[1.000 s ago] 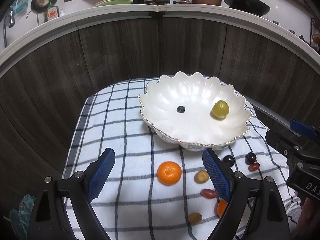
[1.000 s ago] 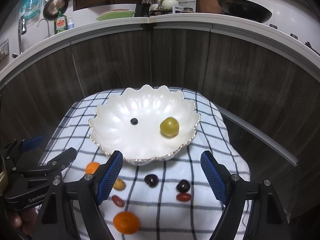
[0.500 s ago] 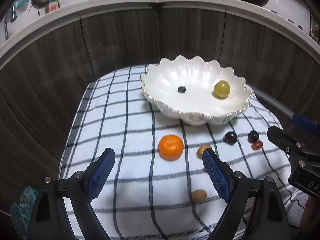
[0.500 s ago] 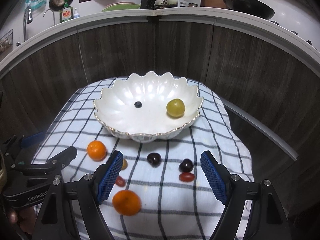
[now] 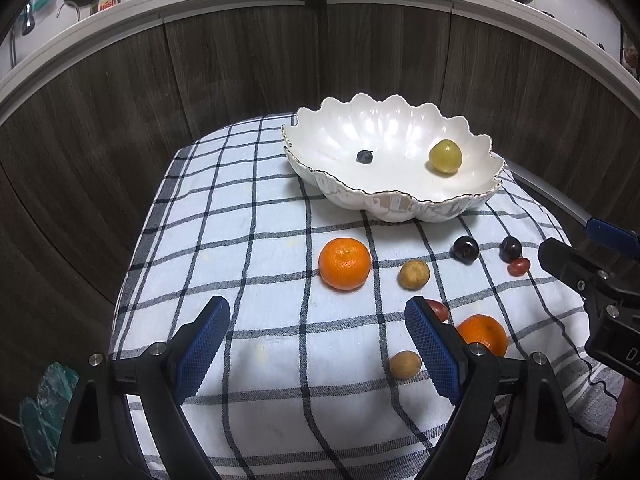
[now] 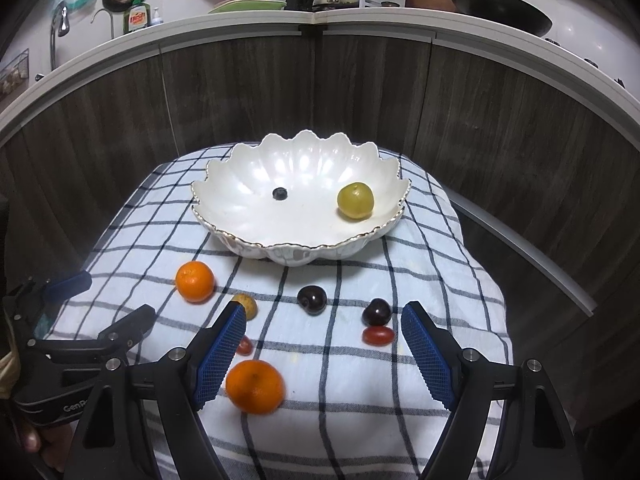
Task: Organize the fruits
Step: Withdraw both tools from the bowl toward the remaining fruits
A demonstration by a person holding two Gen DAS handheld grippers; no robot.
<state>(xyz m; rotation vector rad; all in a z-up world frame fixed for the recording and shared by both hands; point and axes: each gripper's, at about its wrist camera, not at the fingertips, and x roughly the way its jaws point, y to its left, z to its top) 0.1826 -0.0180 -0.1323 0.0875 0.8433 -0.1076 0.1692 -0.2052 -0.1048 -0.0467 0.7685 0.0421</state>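
Observation:
A white scalloped bowl (image 5: 400,208) (image 6: 304,254) stands at the back of a checked cloth and holds a green grape (image 5: 445,156) (image 6: 355,200) and a blueberry (image 5: 364,156) (image 6: 280,193). In front of it lie two mandarins (image 5: 345,258) (image 6: 255,387), two dark cherries (image 6: 311,299) (image 6: 376,311), small red tomatoes (image 6: 378,335) and yellowish fruits (image 5: 413,274) (image 5: 405,365). My left gripper (image 5: 316,340) is open over bare cloth below the nearer mandarin. My right gripper (image 6: 322,344) is open too, with cloth between its fingers and the cherries just beyond.
The checked cloth (image 5: 248,240) covers a small table; dark wood cabinet fronts (image 6: 240,88) curve behind it under a white counter with a pan (image 6: 500,8) and dish soap (image 6: 137,16). The table drops off at left and right edges.
Both grippers have drawn back and down from the bowl. The bowl now sits farther up in each view and more loose fruit shows on the cloth. Jaw widths are unchanged.

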